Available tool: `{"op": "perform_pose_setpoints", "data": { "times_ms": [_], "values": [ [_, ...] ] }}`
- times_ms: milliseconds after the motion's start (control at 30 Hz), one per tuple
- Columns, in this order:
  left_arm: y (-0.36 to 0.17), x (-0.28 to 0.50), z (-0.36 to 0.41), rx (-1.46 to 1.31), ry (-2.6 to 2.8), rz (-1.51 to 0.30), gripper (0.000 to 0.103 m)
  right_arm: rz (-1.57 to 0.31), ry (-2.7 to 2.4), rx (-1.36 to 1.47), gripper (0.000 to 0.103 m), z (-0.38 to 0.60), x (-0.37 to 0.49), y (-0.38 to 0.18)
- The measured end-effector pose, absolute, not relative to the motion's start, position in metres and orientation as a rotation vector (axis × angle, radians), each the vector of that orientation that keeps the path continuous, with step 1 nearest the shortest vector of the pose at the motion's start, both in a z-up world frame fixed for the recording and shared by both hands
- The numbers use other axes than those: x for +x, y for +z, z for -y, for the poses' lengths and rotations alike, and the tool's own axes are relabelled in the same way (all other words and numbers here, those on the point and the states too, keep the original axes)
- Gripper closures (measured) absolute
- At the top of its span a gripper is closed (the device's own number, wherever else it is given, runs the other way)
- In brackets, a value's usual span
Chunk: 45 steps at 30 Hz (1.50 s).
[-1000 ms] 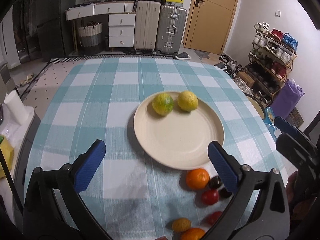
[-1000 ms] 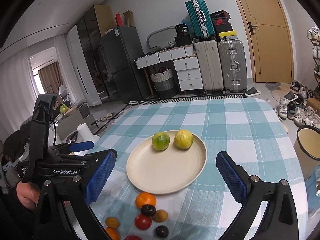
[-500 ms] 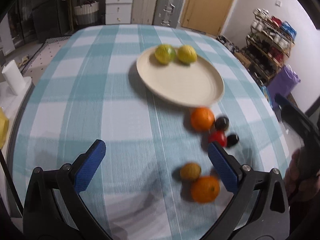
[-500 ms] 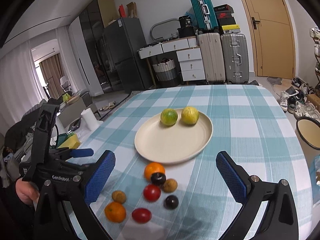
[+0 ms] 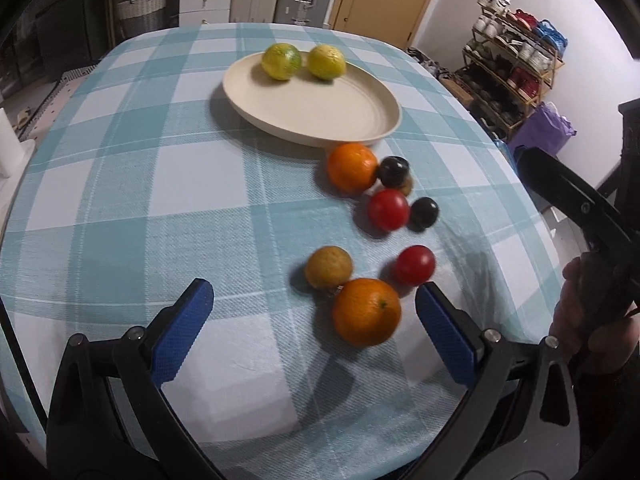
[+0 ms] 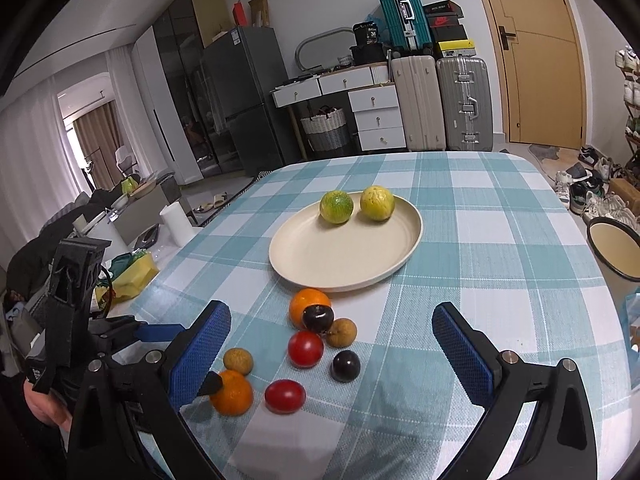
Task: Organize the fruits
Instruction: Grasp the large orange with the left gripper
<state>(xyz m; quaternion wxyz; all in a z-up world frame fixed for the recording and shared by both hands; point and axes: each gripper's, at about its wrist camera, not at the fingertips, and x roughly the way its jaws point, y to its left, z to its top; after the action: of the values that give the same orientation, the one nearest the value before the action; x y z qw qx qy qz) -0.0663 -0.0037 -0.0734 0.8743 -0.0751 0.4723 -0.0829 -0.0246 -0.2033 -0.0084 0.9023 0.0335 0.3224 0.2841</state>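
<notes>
The left gripper [image 5: 314, 320], blue pads spread wide, has the round near orange [image 5: 366, 311] lying between its fingers toward the right pad. The cream round plate [image 5: 360, 128] sits at twelve o'clock on the checked tablecloth [image 5: 140, 200]. The right gripper [image 6: 331, 344] is parted too, with small fruits between its fingers and that same orange beside its left pad.

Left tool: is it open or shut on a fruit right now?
Open. The left tool has its blue pads spread wide, and the near orange lies between them untouched.
</notes>
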Motion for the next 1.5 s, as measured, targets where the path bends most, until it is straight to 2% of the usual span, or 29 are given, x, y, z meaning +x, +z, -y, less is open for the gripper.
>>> {"op": "perform_pose_setpoints", "data": {
  "times_ms": [167,367,667,733,1400,1500],
  "values": [
    [-0.074,-0.068,0.012,-0.143,-0.207,-0.989,0.007,-0.684,0.593,0.083,0.000,0.207,-0.028,-0.010],
    [-0.077,-0.068,0.012,-0.161,-0.243,-0.999,0.022,-0.692,0.589,0.081,0.000,0.207,-0.029,-0.012],
    [-0.079,-0.071,0.013,-0.209,-0.319,-1.005,0.058,-0.700,0.588,0.084,0.000,0.208,-0.030,-0.012],
    [-0.081,-0.071,0.012,-0.235,-0.337,-1.015,0.070,-0.701,0.588,0.085,0.000,0.208,-0.031,-0.012],
    [-0.081,-0.070,-0.003,-0.308,-0.391,-1.039,0.071,-0.763,0.606,0.101,0.000,0.201,-0.010,-0.012],
    [-0.079,-0.069,-0.006,-0.313,-0.398,-1.035,0.074,-0.795,0.617,0.092,0.000,0.194,0.001,-0.013]
  ]
}}
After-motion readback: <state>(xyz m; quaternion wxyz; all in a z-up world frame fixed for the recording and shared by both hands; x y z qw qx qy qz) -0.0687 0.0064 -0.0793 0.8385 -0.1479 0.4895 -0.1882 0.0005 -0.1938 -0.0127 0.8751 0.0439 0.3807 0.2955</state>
